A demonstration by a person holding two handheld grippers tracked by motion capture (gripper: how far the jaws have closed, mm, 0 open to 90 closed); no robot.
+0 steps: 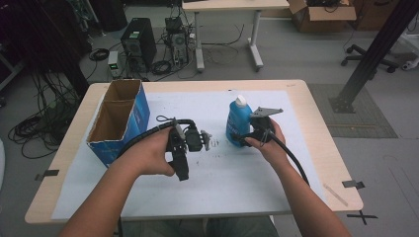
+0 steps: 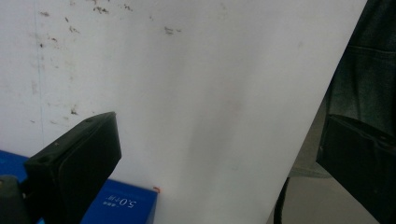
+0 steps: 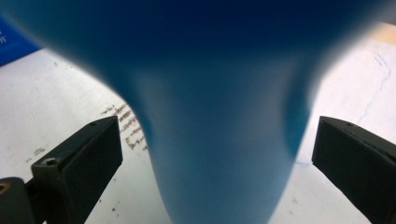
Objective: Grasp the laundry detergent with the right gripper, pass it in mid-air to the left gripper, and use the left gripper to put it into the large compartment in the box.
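Bottle [image 3: 219, 140] stands between the wide-spread jaws of the right gripper [image 3: 217, 158], untouched.

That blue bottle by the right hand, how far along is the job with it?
Early. The blue bottle stands upright on the white sheet, not yet lifted. In hand: the right gripper has its open jaws on either side of the bottle, not yet touching it. The left gripper is open, apart from it. Left: closing, lifting, perhaps moving it to the open cardboard box.
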